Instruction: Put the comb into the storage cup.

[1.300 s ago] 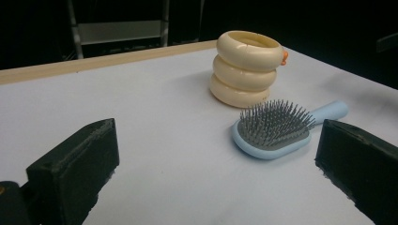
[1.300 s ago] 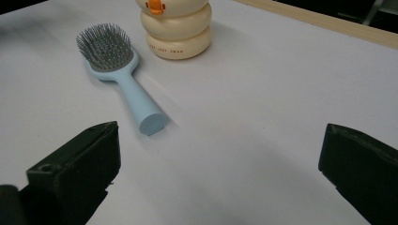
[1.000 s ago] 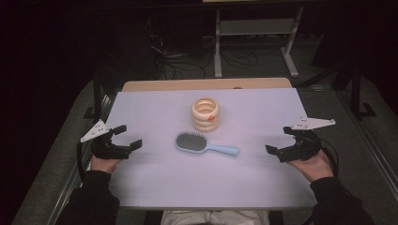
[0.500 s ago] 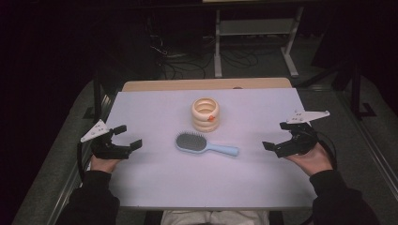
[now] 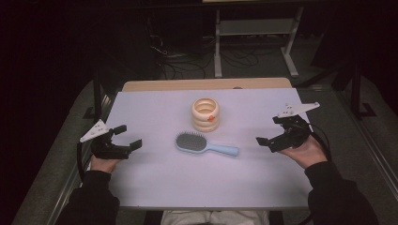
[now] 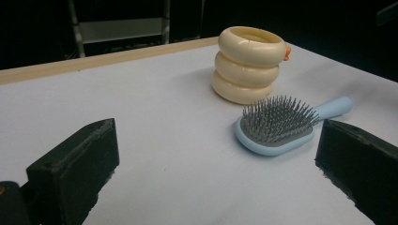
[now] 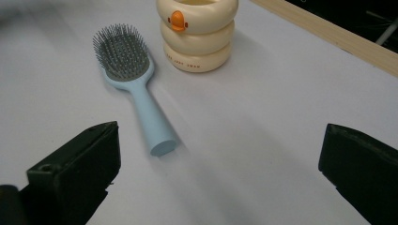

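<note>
A light blue hairbrush (image 5: 202, 143) lies bristles up at mid-table, its handle pointing right. Just behind it stands a cream holder of three stacked rings (image 5: 205, 114) with a small orange beak. My left gripper (image 5: 129, 136) rests open at the table's left edge, well apart from the brush. My right gripper (image 5: 270, 131) hovers open at the right, a short way from the handle's end. In the left gripper view the brush head (image 6: 277, 126) and holder (image 6: 248, 63) sit ahead of the wide-set jaws. In the right gripper view the brush (image 7: 129, 70) and holder (image 7: 197, 33) lie ahead and left.
The pale table top (image 5: 155, 108) ends in a wooden strip (image 5: 206, 84) at the far side. Beyond it stand a metal shelf frame (image 5: 256, 28) and floor cables (image 5: 183, 61) in the dark. Grey ledges run along both sides of the table.
My right gripper has lifted a little and shifted forward and left toward the brush handle. The left gripper, brush and holder have stayed put.
</note>
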`<state>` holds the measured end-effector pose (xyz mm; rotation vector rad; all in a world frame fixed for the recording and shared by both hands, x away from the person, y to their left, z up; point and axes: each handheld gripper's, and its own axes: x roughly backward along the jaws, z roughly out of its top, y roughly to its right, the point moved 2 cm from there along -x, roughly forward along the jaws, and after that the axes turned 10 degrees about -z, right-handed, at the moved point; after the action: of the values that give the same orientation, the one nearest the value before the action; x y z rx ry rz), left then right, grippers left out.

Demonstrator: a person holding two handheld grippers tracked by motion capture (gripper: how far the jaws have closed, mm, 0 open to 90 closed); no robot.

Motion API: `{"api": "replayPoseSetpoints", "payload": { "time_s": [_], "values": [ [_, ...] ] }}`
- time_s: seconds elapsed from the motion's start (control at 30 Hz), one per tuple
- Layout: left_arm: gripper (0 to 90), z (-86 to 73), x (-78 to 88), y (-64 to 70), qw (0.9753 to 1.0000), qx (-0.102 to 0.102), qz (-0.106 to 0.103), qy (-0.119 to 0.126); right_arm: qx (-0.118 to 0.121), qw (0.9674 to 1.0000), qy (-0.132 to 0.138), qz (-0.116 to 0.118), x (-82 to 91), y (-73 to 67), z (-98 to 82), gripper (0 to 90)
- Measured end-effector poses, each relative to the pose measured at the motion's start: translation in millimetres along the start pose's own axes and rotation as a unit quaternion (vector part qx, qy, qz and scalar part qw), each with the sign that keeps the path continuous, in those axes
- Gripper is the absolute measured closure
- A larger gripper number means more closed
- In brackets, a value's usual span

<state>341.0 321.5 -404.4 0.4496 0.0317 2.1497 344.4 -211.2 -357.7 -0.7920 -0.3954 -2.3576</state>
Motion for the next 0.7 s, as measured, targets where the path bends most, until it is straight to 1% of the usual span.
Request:
{"api": "replayPoseSetpoints", "payload": {
  "time_s": [0.07, 0.3, 0.5, 0.7],
  "values": [
    [0.0, 0.0, 0.0, 0.0, 1.0000, 0.000, 0.000, 0.000, 0.004, 0.9999, -0.007, 0.007, -1.7, -1.0, 4.2, 0.0],
    [0.0, 0.0, -0.1, 0.1, 1.0000, 0.001, -0.001, 0.001, 0.011, 0.9998, -0.013, 0.014, -4.5, -2.7, 14.0, 0.0],
    [0.0, 0.0, -0.1, 0.1, 1.0000, 0.002, -0.002, 0.002, 0.022, 0.9994, -0.018, 0.022, -9.4, -6.0, 22.6, 0.0],
    [0.0, 0.2, 0.0, 0.2, 1.0000, 0.003, -0.003, 0.005, 0.030, 0.9984, -0.035, 0.032, -17.4, -10.2, 27.3, 0.0]
  ]
}}
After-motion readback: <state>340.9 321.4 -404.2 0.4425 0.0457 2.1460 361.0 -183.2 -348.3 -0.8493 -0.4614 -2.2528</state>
